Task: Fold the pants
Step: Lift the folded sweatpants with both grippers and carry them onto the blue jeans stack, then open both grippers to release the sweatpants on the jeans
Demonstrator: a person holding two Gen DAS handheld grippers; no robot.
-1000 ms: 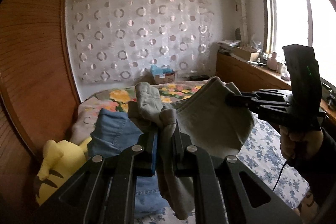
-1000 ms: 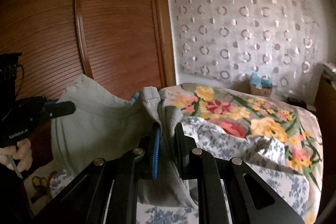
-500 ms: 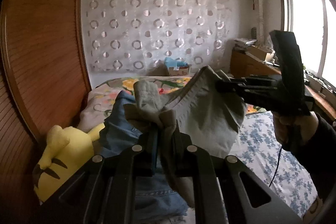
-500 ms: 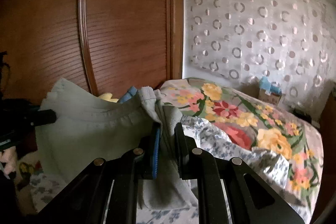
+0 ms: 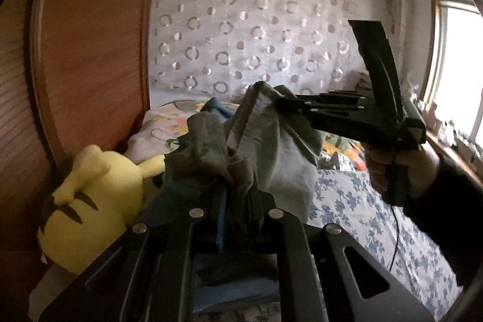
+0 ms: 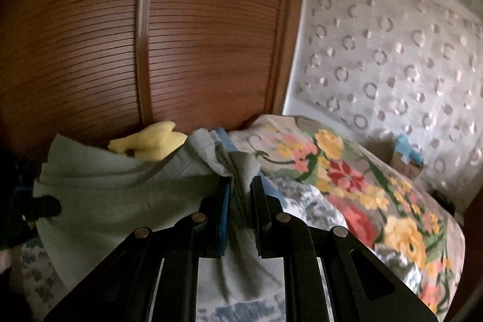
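We've got both tongs, left gripper (image 5: pixel 238 201) and right gripper (image 6: pixel 240 201), clamped on the grey pants (image 6: pixel 120 195), stretched in mid-air over the bed (image 6: pixel 377 201) for folding.

Right tongs (image 6: pixel 240 195) pinch grey-green pants (image 6: pixel 120 195) above floral bedding (image 6: pixel 347 171).

Both the left gripper (image 5: pixel 238 201) and the right gripper (image 6: pixel 240 201) are clamped tight, each pinching gray fabric.
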